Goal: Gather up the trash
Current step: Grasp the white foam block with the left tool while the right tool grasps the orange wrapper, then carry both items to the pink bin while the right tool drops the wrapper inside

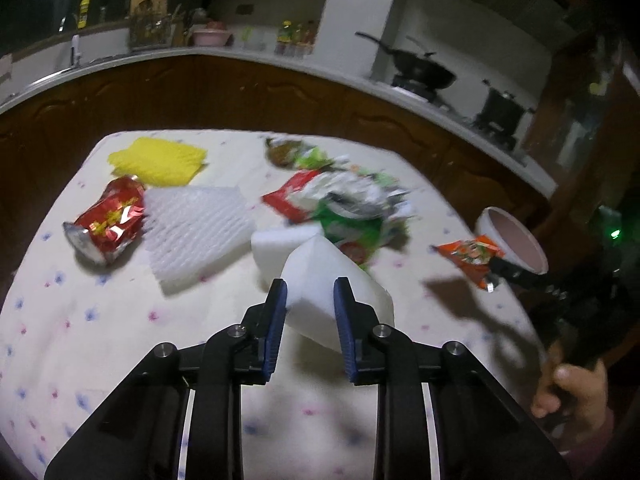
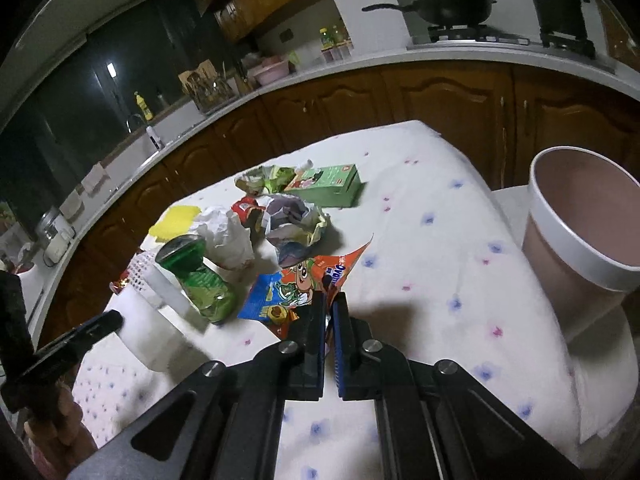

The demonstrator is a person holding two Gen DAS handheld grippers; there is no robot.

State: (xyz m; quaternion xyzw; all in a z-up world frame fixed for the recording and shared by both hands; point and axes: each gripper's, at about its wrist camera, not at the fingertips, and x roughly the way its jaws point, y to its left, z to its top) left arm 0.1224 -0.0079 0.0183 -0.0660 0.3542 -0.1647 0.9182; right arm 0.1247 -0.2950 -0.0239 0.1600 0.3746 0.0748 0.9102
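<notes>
In the left wrist view my left gripper (image 1: 311, 294) is shut on a white foam block (image 1: 320, 276), held a little above the flowered tablecloth (image 1: 100, 340). On the cloth beyond lie a crushed red can (image 1: 108, 220), a white foam net (image 1: 196, 228), a yellow foam net (image 1: 160, 160) and a heap of wrappers (image 1: 344, 200). My right gripper (image 2: 329, 300) is shut on an orange and blue snack wrapper (image 2: 304, 284), which hangs off the table. The same wrapper (image 1: 468, 254) shows just left of a pink bin (image 1: 516, 240).
The pink bin (image 2: 580, 240) with its white rim stands past the table's right edge. A crushed green can (image 2: 200, 276), crumpled paper (image 2: 228, 232) and a green carton (image 2: 324, 184) lie mid-table. Brown cabinets and a counter with a wok (image 2: 452, 6) run behind. A hand (image 1: 572, 388) grips the right tool.
</notes>
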